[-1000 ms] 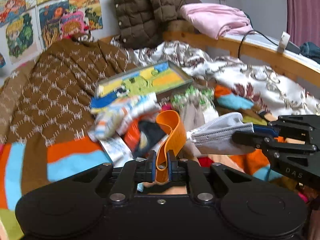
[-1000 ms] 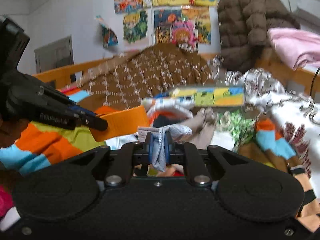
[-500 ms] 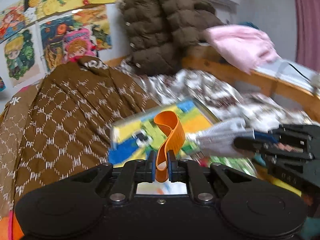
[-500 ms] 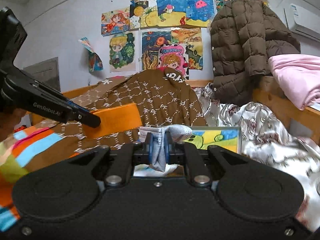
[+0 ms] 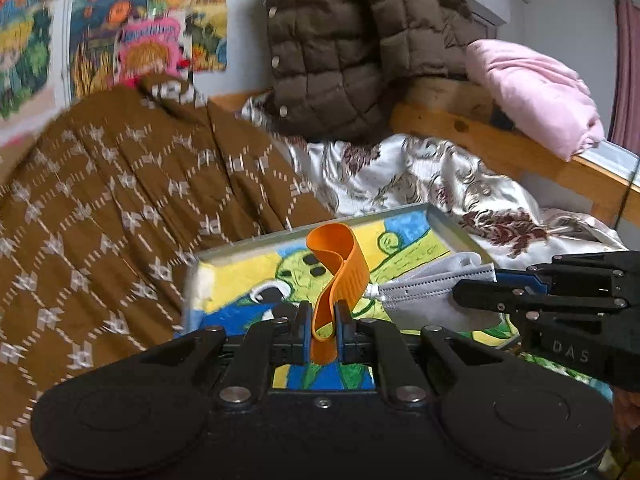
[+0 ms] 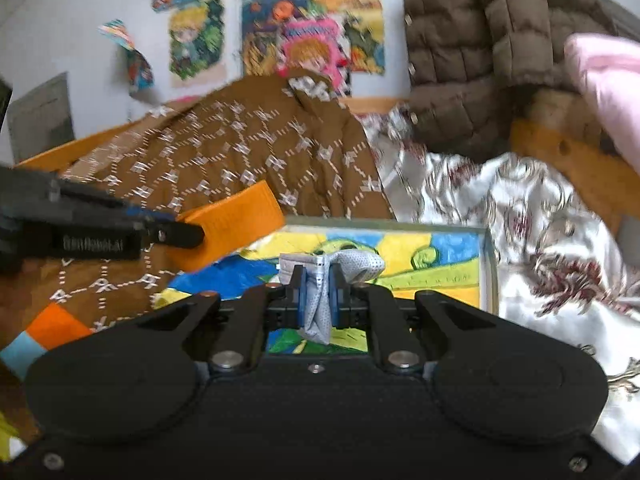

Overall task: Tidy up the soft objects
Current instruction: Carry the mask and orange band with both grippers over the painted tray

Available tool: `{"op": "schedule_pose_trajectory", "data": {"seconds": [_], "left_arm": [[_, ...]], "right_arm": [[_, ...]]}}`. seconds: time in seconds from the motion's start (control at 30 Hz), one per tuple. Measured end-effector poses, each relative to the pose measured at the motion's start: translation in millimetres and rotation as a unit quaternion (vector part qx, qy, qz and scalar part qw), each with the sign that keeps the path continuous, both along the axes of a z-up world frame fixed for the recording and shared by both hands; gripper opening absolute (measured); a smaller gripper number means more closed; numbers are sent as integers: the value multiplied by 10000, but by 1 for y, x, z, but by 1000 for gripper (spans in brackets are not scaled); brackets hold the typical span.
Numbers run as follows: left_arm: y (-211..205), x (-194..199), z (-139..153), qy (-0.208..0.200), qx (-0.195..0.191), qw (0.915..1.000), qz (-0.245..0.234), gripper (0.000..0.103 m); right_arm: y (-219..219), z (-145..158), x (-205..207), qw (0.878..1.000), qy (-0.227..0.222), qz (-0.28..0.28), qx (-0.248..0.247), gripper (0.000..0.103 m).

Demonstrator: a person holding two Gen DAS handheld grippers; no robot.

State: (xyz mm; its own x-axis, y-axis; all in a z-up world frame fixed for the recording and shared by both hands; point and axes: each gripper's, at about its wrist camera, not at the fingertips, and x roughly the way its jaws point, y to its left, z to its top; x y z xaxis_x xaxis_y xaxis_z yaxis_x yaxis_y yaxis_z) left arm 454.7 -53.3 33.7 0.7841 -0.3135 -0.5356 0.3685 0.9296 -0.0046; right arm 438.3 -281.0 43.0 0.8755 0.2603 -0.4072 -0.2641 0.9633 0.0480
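Cluttered bed, posters on wall. Left gripper [image 5: 323, 322] clamped on orange band [image 5: 338, 270], which loops up past its tips. Right gripper [image 6: 317, 294] clamped on face mask [image 6: 320, 300], bunched between the pads. Both hover over painted tray [image 5: 440, 220] just ahead; brown patterned blanket [image 5: 120, 200] beyond.

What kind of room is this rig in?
Likely a child's bedroom: a wooden bed frame piled with a brown blanket, cartoon drawings taped to the wall, and a puffer coat hanging by the bed.
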Motion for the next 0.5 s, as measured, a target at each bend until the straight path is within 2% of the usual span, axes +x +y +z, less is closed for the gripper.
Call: {"op": "schedule_pose_trajectory", "data": {"seconds": [0.2,0.27,0.4,0.5], "left_arm": [[5,34,-37,546,-365,9978,-13,12],[8,44,-47,745,-438,9963,-8,12],[14,56,-60,1104,-694,9914,58,12],[19,61,-68,1358,-918,9865,54,12]], "right_arm": [[9,-32,64,9983,564,-149,-11,6],[15,-58,78,9975,683,-149,-143,6],[23,-87,105,9955,867,-212,-305,6],[19,-99,109,9950,915,-276,-290,7]]}}
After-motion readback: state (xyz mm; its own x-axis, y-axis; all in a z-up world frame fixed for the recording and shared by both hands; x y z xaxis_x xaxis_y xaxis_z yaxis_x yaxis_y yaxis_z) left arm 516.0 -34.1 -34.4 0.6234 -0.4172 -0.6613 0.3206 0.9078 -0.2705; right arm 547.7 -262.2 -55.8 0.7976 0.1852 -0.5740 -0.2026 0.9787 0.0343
